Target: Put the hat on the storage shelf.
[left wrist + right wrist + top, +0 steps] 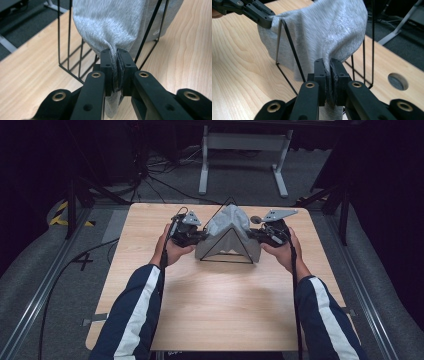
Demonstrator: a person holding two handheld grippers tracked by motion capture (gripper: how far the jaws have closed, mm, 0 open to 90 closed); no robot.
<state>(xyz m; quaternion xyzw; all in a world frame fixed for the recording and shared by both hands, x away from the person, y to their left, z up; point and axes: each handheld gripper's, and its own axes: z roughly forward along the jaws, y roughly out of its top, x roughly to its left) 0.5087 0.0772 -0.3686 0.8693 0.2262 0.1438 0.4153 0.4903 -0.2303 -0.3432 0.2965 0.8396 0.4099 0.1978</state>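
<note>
A grey cloth (227,227) is draped over a black wire rack (226,254) shaped like a triangle, standing mid-table. My left gripper (199,237) pinches the cloth's left edge, and its jaws are shut on a fold of the grey cloth (110,27) in the left gripper view. On the other side, my right gripper (256,235) grips the right edge; the right gripper view shows its jaws closed on the cloth (329,32), with the left gripper (265,21) clamped on the far corner. Rack wires (68,50) stand behind the cloth.
The wooden table (220,310) has open room in front of the rack. A round hole (397,81) is in the tabletop near the right gripper. Beyond the table's far edge stand a metal frame leg (205,165) and loose cables on grey carpet.
</note>
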